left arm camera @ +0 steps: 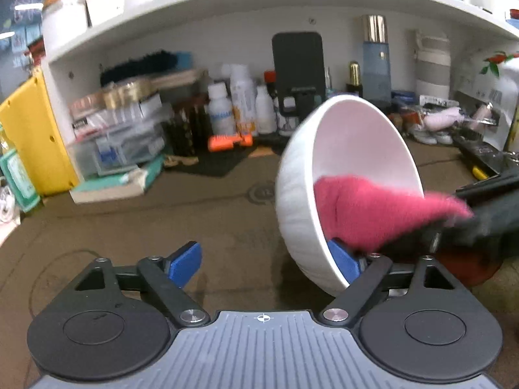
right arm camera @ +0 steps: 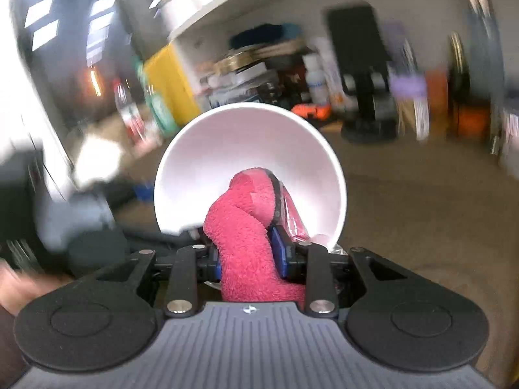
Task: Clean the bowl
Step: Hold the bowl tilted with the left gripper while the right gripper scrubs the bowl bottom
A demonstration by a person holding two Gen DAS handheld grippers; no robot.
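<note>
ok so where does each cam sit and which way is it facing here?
Left wrist: sits on the left gripper, looks across the brown table toward cluttered shelves; its jaws stand wide, one blue finger under the tilted round white bowl.
Right wrist: sits on the right gripper, looks straight into the bowl's mouth; its fingers clamp the pink terry cloth.
Shared: bowl, cloth, and the blurred shelves behind.

Ahead of my left gripper (left arm camera: 264,261) the bowl (left arm camera: 343,149) sits tipped on its side, rim against my right-hand finger (left arm camera: 343,261), mouth facing right. The cloth (left arm camera: 373,210) reaches into it from the right, pinched in my right gripper (right arm camera: 248,254). Beyond the bowl, bottles (left arm camera: 241,103) line the shelf's back wall.
</note>
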